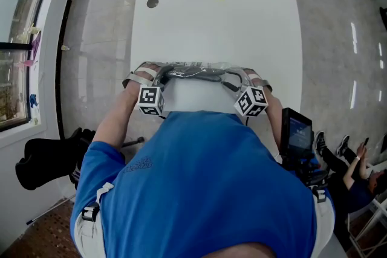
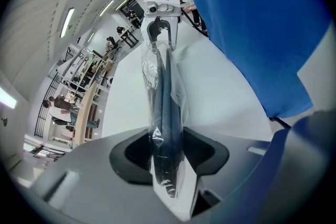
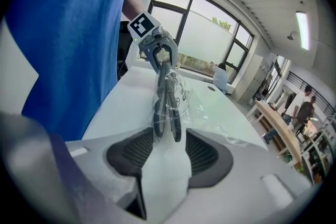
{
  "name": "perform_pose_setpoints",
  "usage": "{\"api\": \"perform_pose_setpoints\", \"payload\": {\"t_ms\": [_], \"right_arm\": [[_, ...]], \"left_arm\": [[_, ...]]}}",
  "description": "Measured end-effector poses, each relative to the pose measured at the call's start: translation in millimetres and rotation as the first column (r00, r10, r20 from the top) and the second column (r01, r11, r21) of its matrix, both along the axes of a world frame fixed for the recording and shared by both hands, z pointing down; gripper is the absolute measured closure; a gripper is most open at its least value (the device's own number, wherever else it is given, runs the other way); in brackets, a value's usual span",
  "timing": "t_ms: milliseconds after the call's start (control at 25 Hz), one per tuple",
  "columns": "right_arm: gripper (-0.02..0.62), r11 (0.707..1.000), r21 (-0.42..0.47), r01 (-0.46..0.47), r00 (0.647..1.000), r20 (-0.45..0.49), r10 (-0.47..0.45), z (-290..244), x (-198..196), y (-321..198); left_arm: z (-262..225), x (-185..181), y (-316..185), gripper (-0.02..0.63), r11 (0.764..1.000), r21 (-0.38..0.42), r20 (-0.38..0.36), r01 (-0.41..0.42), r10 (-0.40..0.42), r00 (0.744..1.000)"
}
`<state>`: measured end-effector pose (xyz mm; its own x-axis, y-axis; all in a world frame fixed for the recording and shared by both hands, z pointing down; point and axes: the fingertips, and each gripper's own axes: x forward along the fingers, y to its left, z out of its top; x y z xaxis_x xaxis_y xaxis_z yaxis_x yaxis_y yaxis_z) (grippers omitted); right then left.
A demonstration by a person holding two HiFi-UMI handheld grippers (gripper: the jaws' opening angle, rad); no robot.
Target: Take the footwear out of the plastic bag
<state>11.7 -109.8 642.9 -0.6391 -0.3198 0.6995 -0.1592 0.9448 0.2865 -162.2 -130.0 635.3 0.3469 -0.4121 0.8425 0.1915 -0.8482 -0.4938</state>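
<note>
Left gripper (image 2: 168, 157) pinches bagged footwear (image 2: 164, 93) (right gripper (image 3: 167, 152) spread).

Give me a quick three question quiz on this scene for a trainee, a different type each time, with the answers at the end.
1. True or false: the footwear is already out of the plastic bag.
2. Which one stands open around the bag's end without pressing it: A, the left claw, or B, the right claw?
3. Fill in: the bag is stretched between both claws over the white ____.
Key: 1 false; 2 B; 3 table.
</note>
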Motion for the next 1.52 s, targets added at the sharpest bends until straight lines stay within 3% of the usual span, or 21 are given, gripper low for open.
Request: {"api": "perform_pose_setpoints", "payload": {"t_ms": [440,560,680,960,1160,1520], "right_arm": [[0.410,0.998,0.062,0.008,0.997,-0.071,-0.004,7.3,-5.6,2.2],[0.496,0.996,0.089,-0.012,0.997,-0.079,0.019,5.6,-6.1,-1.8],[0.514,0.994,0.103,-0.022,0.996,-0.081,0.030,3.9,-3.6,-5.2],[0.514,0.994,0.087,-0.062,0.994,-0.085,0.070,6.3,21.0,-10.1],[0.505,0.996,0.044,-0.083,0.992,-0.086,0.087,9.4,34.8,-5.6],[0.462,0.998,0.051,-0.032,0.992,-0.122,0.038,7.4,18.8,-2.2]], "left_arm": [[-2.5,11.8,2.6,0.448,1.000,-0.024,-0.033,-0.012,0.011,0.999],[-1.8,11.7,0.9,0.448,1.000,-0.029,-0.036,-0.008,0.007,0.999],[-1.3,11.0,-0.8,0.448,0.999,-0.033,-0.038,-0.005,0.004,0.999],[-0.5,-2.7,-9.4,0.476,0.999,-0.038,-0.031,0.026,-0.028,0.999],[-0.4,7.2,-9.1,0.486,0.999,-0.046,-0.039,0.022,-0.024,0.999],[2.6,14.1,-6.4,0.489,0.999,-0.049,-0.038,0.000,-0.002,0.999]]}}
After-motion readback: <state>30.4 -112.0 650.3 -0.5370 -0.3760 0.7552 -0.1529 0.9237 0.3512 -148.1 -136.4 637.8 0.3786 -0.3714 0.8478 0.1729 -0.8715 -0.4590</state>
